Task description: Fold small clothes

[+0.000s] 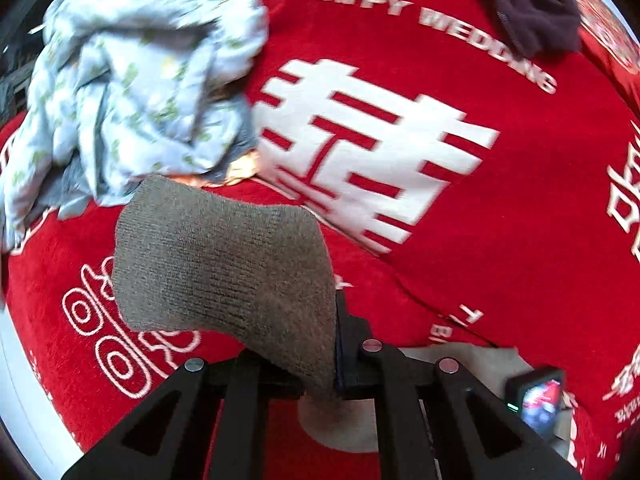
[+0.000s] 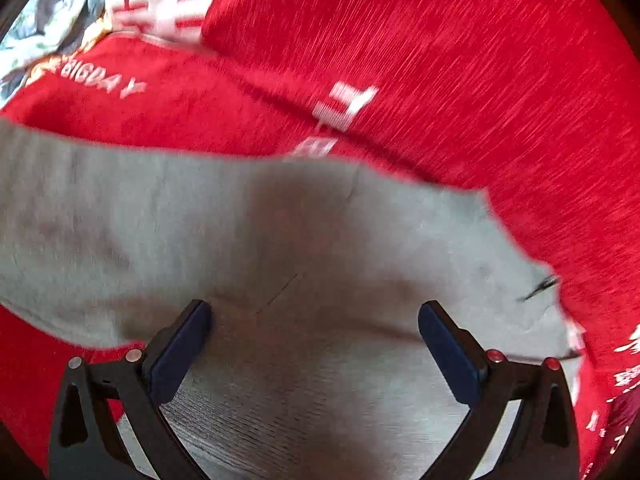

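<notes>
A grey knit sock [image 1: 224, 264] is pinched in my left gripper [image 1: 334, 364], which is shut on its edge and holds it lifted above the red cloth [image 1: 500, 240]. The sock's lower part lies on the cloth below. In the right wrist view the same grey sock [image 2: 256, 236] stretches flat across the red cloth [image 2: 440, 60]. My right gripper [image 2: 314, 320] is open just above the sock, with its blue-padded fingers [image 2: 188, 344] spread wide on either side of the fabric. It holds nothing.
A crumpled light-blue patterned garment [image 1: 132, 88] lies at the back left. A dark purple garment [image 1: 528, 12] lies at the back right. The other gripper's camera [image 1: 538, 400] shows at the lower right. The cloth bears white lettering.
</notes>
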The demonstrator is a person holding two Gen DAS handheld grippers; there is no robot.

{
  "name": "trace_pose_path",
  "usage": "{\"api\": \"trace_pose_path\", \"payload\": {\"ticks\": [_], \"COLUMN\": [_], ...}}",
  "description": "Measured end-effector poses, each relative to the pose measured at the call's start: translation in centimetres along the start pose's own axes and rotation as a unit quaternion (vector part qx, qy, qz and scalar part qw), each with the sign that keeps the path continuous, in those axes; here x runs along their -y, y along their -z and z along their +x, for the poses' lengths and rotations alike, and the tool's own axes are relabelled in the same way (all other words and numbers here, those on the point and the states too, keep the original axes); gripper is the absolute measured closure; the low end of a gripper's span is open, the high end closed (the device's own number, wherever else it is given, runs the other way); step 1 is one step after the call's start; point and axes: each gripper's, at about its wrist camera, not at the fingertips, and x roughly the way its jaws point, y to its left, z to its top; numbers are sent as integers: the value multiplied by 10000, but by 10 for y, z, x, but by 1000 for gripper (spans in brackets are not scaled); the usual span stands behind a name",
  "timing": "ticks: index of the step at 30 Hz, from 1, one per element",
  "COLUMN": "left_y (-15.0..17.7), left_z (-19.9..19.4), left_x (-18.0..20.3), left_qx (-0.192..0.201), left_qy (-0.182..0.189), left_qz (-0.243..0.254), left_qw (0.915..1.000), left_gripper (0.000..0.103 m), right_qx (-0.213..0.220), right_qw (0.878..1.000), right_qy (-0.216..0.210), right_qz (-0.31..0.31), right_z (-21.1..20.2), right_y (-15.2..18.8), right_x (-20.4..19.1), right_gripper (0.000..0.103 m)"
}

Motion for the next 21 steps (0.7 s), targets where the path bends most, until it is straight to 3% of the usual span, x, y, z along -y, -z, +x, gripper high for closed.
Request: {"api": "trace_pose_path", "payload": {"ticks": [3, 5, 8, 11, 16, 19, 21], "left_y": [-4, -7, -4, 12, 58, 99, 134], "left_z": [-13, -19, -23, -23, -16, -10, -7], "left_x": [23, 39, 73, 124, 221, 283, 328], "left_qx": [47, 68, 48, -47, -336, -636, -818], "left_qy": [-73, -91, -57, 80, 470, 741, 903], "left_qz": [240, 378, 698, 1051, 1597, 1940, 2333], "left_qw": [9997, 9992, 9975, 9944, 9855, 9761, 9647], "left_gripper": [92, 92, 92, 92, 92, 92, 92], "right_qx": [-191, 40, 436, 559, 523, 601, 595], "right_qw": [9994, 9994, 9967, 9951, 9913, 9806, 9738], "right_qy": [-251, -319, -619, -499, 82, 188, 271], "right_qz": [-110, -127, 292, 639, 1203, 1858, 2177], "right_z": [6, -7, -37, -53, -74, -94, -102], "right_y": [-7, -7, 9, 48, 133, 184, 214], "right_x": [-11, -5, 36, 93, 198, 257, 285], "right_gripper": [0, 0, 0, 0, 0, 0, 0]}}
